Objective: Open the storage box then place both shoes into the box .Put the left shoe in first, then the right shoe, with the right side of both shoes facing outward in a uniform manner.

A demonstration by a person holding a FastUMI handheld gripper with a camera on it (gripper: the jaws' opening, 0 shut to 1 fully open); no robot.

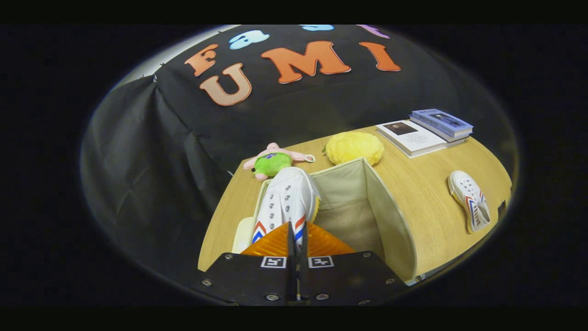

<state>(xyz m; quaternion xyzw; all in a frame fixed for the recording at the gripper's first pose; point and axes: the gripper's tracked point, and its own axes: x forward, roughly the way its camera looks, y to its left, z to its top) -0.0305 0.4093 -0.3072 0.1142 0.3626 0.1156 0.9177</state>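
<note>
Shoe (287, 202) clamped in the gripper (297, 239), fingers nearly together on its heel, long axis running straight ahead, toe over the open storage box's (390, 216) left side. Second shoe (469, 198) lies on the counter (427, 184), well right.

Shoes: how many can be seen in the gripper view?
2. One white shoe is gripped by the gripper, its toe over the open storage box. The other shoe lies on the table, beside the box.
</note>
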